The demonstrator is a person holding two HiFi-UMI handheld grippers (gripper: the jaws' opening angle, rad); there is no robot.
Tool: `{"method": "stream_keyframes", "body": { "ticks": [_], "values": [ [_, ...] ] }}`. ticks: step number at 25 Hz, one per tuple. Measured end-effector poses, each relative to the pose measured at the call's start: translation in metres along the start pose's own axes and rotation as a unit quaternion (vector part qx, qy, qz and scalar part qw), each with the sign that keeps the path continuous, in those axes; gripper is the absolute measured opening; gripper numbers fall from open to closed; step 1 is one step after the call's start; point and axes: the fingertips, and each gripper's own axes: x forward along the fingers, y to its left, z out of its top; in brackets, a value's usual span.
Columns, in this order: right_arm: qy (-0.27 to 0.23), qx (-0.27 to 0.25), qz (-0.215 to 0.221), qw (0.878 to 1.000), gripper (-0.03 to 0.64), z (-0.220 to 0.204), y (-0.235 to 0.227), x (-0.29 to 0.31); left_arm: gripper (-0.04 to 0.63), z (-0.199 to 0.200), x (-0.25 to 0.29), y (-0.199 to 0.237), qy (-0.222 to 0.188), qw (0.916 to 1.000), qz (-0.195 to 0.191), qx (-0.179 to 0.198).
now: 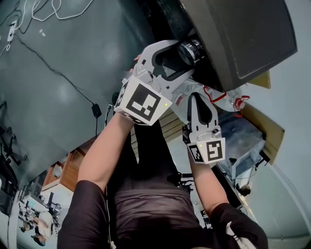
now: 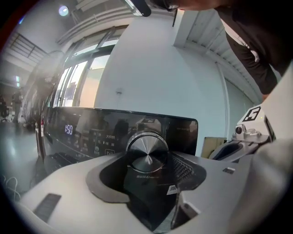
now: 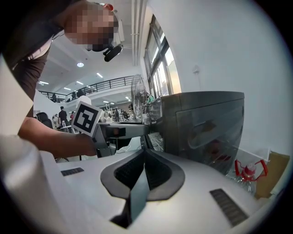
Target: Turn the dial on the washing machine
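Note:
The washing machine (image 1: pixel 243 34) is a dark box at the upper right of the head view. Its round silver dial (image 2: pixel 146 147) sticks out of the glossy black control panel (image 2: pixel 91 132). My left gripper (image 1: pixel 187 57) reaches the dial (image 1: pixel 190 51) with one jaw on each side of it. In the left gripper view the dial fills the gap between the pads (image 2: pixel 184 168), and the left gripper (image 2: pixel 147 163) is shut on it. My right gripper (image 1: pixel 197 98) hangs just below, shut and empty, its pads meeting in a line (image 3: pixel 145 157) beside the washer's side wall (image 3: pixel 206 128).
A lit blue display (image 2: pixel 68 129) glows at the panel's left. A red-and-white object (image 1: pixel 228 99) and a cardboard box (image 1: pixel 265 124) lie by the washer. Cables (image 1: pixel 48 14) and a black plug (image 1: pixel 96 111) trail over the grey floor.

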Motion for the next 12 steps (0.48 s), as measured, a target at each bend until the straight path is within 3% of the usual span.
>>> {"method": "stream_keyframes", "body": {
  "ticks": [3,7,12],
  "values": [
    [-0.001,0.002,0.000,1.000,0.026,0.001,0.000,-0.002,0.285,0.001,0.000,0.002,-0.009,0.9993,0.000,-0.037],
    [-0.002,-0.001,-0.001,1.000,0.026,0.001,-0.006,-0.005,0.285,-0.001,0.001,0.003,-0.009,0.9985,-0.004,-0.054],
    [-0.001,0.001,-0.005,1.000,0.025,-0.001,-0.011,-0.008,0.284,-0.001,0.001,0.004,-0.021,0.9927,-0.014,-0.118]
  ]
}}
